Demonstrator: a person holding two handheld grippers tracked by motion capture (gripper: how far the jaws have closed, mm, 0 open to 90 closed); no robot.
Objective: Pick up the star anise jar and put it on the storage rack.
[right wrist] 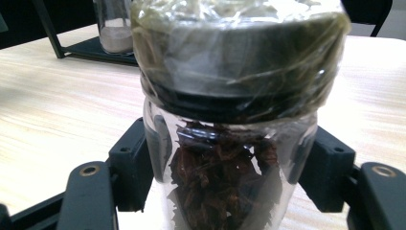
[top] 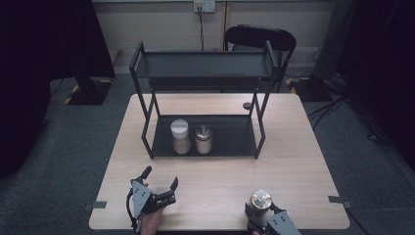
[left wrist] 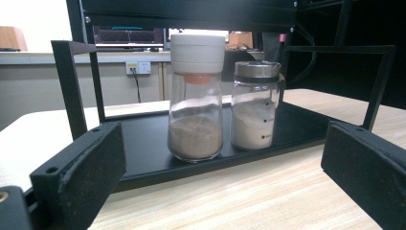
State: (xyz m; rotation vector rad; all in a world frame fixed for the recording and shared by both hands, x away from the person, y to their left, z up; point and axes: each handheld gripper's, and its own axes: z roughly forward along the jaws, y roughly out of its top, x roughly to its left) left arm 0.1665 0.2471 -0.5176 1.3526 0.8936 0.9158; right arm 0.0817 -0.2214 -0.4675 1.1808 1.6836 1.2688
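The right hand-held gripper [right wrist: 230,191] is pinching a clear glass jar of dark dried leaves [right wrist: 225,182] near the black metal two-tier rack [top: 203,142]. The left hand-held gripper [top: 159,188] is waiting spread. Shelving probably comes next, needing a level carry.

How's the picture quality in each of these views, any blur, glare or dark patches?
High view: dim, corners nearly black, soft glare on the table. Left gripper view: the two jars sharp, window behind blown out white. Right gripper view: the wrapped jar sits so close it's soft, with glare on its plastic wrap; the rack behind is blurred.
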